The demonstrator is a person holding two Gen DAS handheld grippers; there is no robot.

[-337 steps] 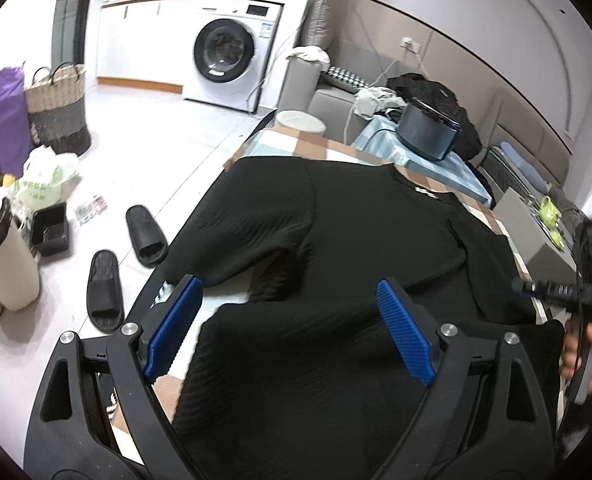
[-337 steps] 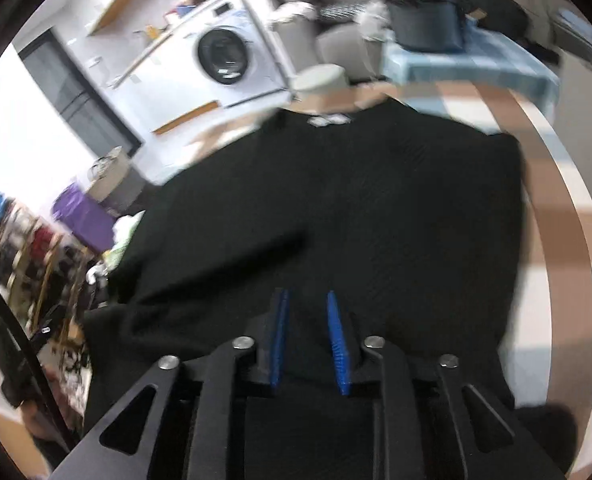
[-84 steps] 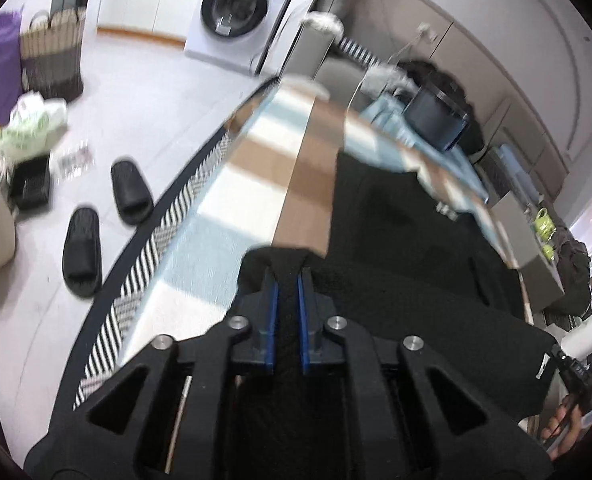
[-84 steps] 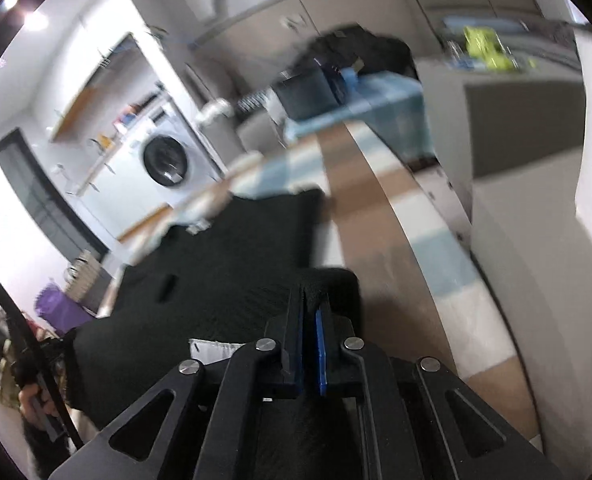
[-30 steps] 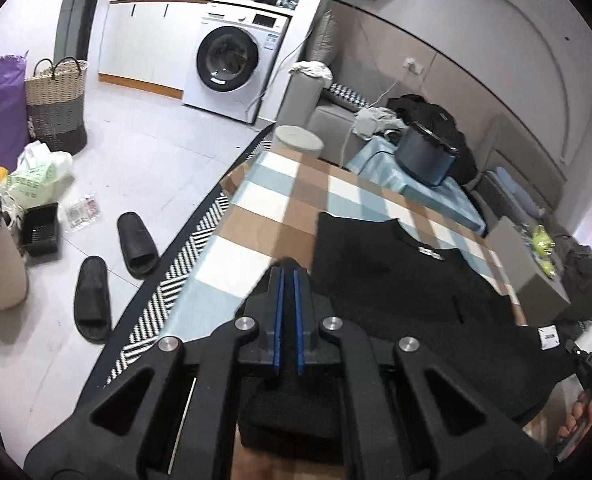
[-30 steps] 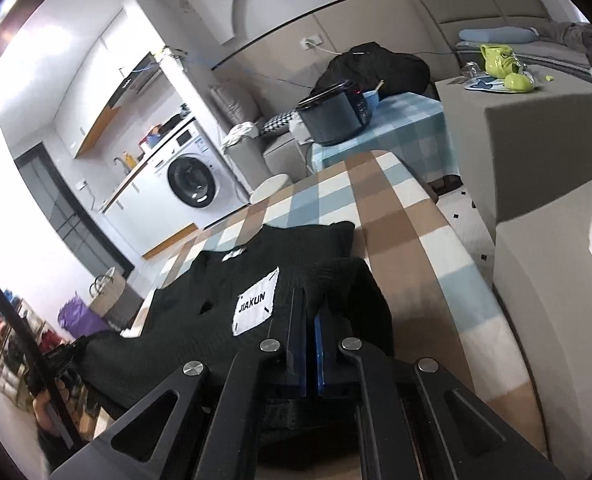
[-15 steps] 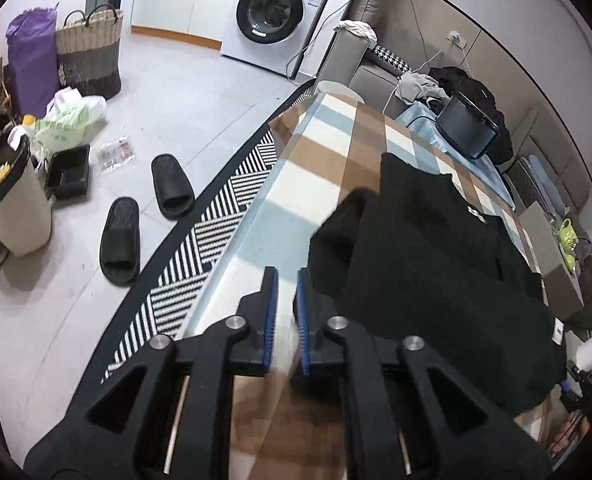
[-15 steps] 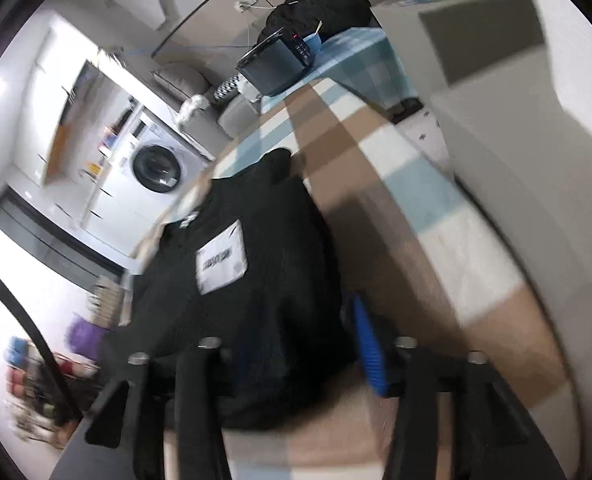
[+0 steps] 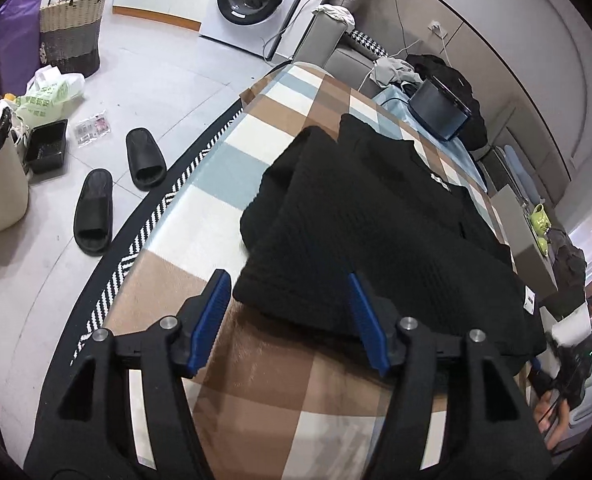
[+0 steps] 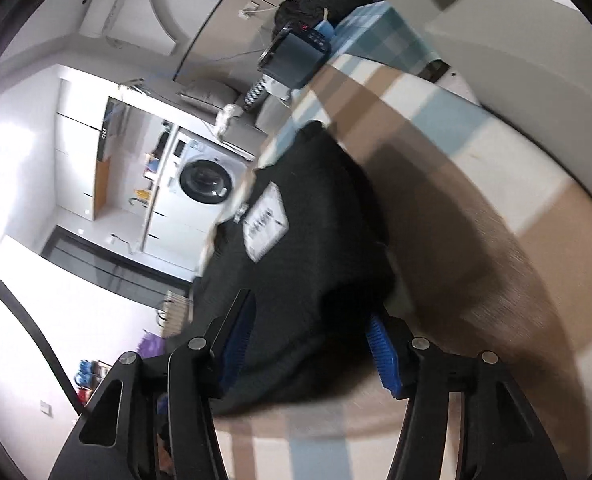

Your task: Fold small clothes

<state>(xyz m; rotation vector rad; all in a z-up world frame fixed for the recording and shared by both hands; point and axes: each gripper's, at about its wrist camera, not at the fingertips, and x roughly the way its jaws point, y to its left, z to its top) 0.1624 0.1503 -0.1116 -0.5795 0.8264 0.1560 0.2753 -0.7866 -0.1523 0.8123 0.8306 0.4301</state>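
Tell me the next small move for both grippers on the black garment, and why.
Probably draw both back off the black garment and check the fold. The left gripper and right gripper have just been opening; their jaws stand apart, the folded edge lies loose between them on the checked cloth.

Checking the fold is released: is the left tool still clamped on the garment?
No, the left tool is open, its blue pads clear of the black garment.

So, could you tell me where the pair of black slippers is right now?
In the left wrist view, the black slippers lie on the grey floor at left, beside the striped rug edge, between the checked table and the black tray.
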